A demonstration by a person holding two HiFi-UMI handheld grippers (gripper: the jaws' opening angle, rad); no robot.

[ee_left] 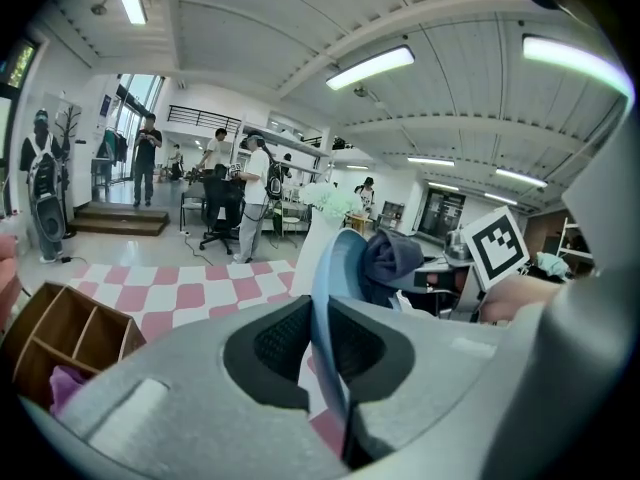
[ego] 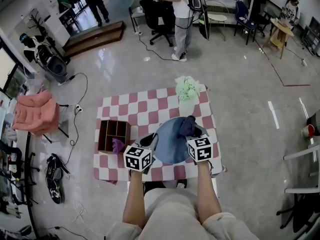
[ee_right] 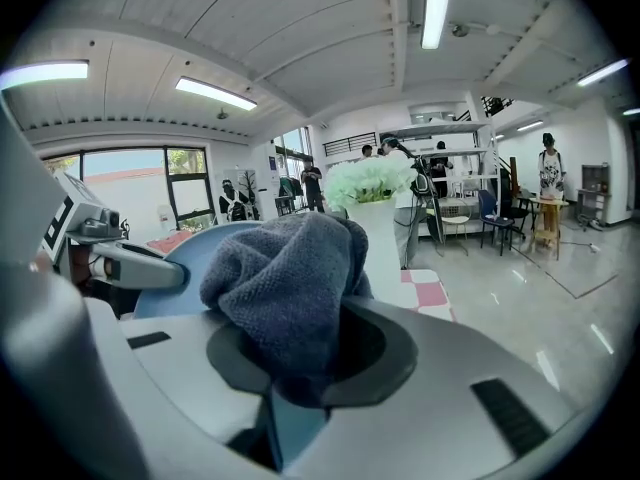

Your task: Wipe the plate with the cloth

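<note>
A light blue plate [ego: 172, 141] is held up on edge over the checked table [ego: 135, 109]. My left gripper [ego: 150, 143] is shut on the plate's left rim; in the left gripper view the plate [ee_left: 335, 298] stands edge-on between the jaws. My right gripper [ego: 192, 130] is shut on a dark blue-grey cloth [ego: 187, 125], which lies against the plate's upper right part. In the right gripper view the bunched cloth [ee_right: 290, 288] fills the jaws, with the plate [ee_right: 185, 258] behind it to the left.
A wooden compartment box [ego: 113, 135] with a purple cloth in it sits at the table's left. A white vase of pale green flowers [ego: 188, 91] stands at the table's far edge. People, chairs and cables occupy the floor beyond.
</note>
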